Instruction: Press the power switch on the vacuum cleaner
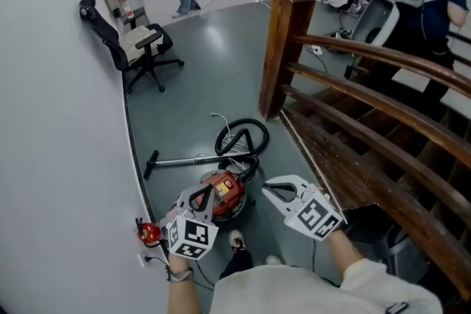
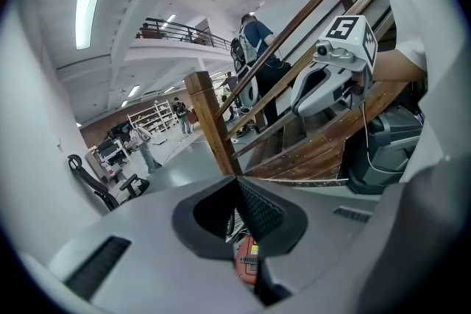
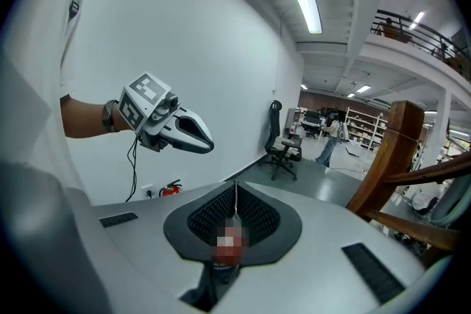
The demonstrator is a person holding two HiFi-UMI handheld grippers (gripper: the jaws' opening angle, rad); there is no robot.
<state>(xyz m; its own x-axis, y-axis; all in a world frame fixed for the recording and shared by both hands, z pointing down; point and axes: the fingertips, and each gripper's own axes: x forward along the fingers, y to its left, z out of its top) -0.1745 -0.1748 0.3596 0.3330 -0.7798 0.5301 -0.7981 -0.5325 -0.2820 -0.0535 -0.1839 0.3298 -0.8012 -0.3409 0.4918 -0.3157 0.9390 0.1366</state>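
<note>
The red vacuum cleaner point(image 1: 227, 196) lies on the grey floor point(image 1: 199, 84) close to the white wall point(image 1: 59, 121), just in front of the person. Its black hose point(image 1: 243, 137) makes a loop behind it, and the wand point(image 1: 180, 160) lies flat towards the wall. The left gripper point(image 1: 206, 191) is held above the vacuum cleaner's near left side, with its jaws pressed together and nothing between them (a strip of the red body shows under them in the left gripper view). The right gripper point(image 1: 267, 187) is just to the right of the vacuum cleaner, also with its jaws together and empty. A small fire extinguisher point(image 1: 149, 233) stands at the wall. An office chair point(image 1: 136, 44) is farther away, and a wooden post point(image 1: 291, 33) carries the stair railing point(image 1: 383, 106) on the right.
</note>
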